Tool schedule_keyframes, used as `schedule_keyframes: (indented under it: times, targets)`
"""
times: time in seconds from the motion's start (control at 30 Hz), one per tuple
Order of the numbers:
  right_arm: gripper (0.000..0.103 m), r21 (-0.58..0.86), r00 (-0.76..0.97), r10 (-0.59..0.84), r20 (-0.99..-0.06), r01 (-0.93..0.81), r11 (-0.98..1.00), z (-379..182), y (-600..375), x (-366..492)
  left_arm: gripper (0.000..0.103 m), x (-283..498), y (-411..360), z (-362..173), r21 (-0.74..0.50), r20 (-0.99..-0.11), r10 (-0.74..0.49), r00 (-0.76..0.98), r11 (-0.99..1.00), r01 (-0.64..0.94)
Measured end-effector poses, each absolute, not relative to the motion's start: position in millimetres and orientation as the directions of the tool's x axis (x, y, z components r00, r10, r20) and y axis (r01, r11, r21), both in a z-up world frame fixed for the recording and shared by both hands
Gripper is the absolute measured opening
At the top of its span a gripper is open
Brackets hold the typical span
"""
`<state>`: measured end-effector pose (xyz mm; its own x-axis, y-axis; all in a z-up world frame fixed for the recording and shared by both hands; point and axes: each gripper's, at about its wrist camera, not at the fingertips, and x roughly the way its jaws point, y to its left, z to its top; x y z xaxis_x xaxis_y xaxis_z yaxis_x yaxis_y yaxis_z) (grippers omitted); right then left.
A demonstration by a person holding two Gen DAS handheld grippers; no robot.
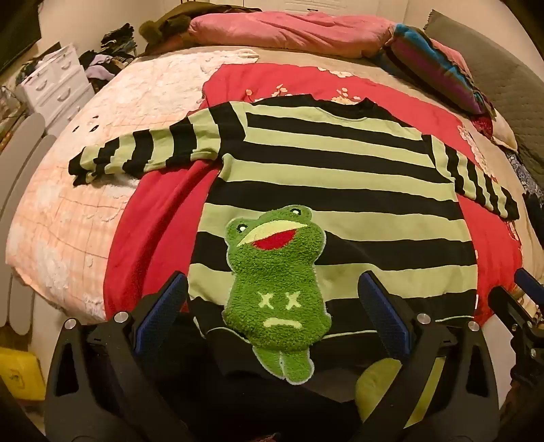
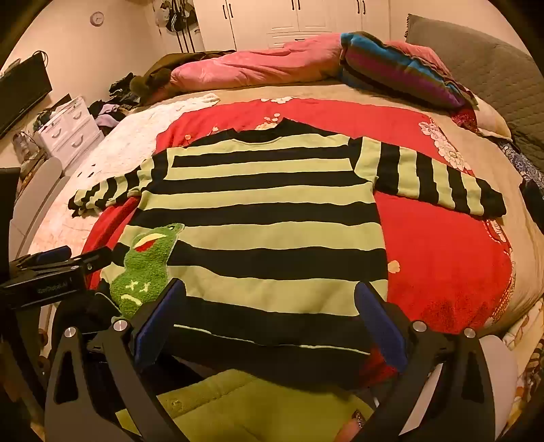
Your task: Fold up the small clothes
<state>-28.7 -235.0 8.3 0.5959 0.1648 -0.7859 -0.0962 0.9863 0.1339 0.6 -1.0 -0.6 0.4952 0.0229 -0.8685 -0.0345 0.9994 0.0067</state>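
Observation:
A green and black striped sweater (image 1: 326,170) lies flat on the bed, sleeves spread, hem toward me; it also shows in the right wrist view (image 2: 258,210). A fuzzy green frog patch (image 1: 275,289) sits at its lower left (image 2: 146,268). My left gripper (image 1: 275,306) is open, hovering over the hem around the frog patch. My right gripper (image 2: 272,316) is open over the hem's right part. The right gripper also shows at the right edge of the left wrist view (image 1: 520,306), and the left gripper at the left of the right wrist view (image 2: 57,268).
A red floral blanket (image 2: 442,258) lies under the sweater on a pale quilt (image 1: 68,204). Pink duvet (image 1: 289,30) and a striped blanket (image 2: 401,68) are piled at the far side. White drawers (image 1: 57,81) stand at left. A green cushion (image 2: 244,404) lies below the grippers.

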Motion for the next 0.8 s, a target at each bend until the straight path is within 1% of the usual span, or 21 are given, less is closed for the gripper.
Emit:
schedule_keyframes:
  times: [0.23, 0.47, 0.8]
  targets:
    - [0.099, 0.134, 0.595, 0.165, -0.787, -0.095, 0.986, 8.1, -234.3, -29.0, 0.094, 2.4, -0.5, 3.9, -0.021, -0.868, -0.003, 0.497, 0.999, -0.032]
    - [0.099, 0.133, 0.596, 0.162, -0.787, -0.094, 0.987, 7.4, -234.6, -29.9, 0.094, -2.3, -4.5, 2.7, -0.004, -0.859, 0.005, 0.512, 1.0, -0.016]
    - [0.099, 0.129, 0.597, 0.159, -0.786, -0.094, 0.987, 10.2, -233.5, -29.7, 0.094, -1.6, -3.1, 2.1, -0.013, -0.862, -0.002, 0.507, 1.0, -0.018]
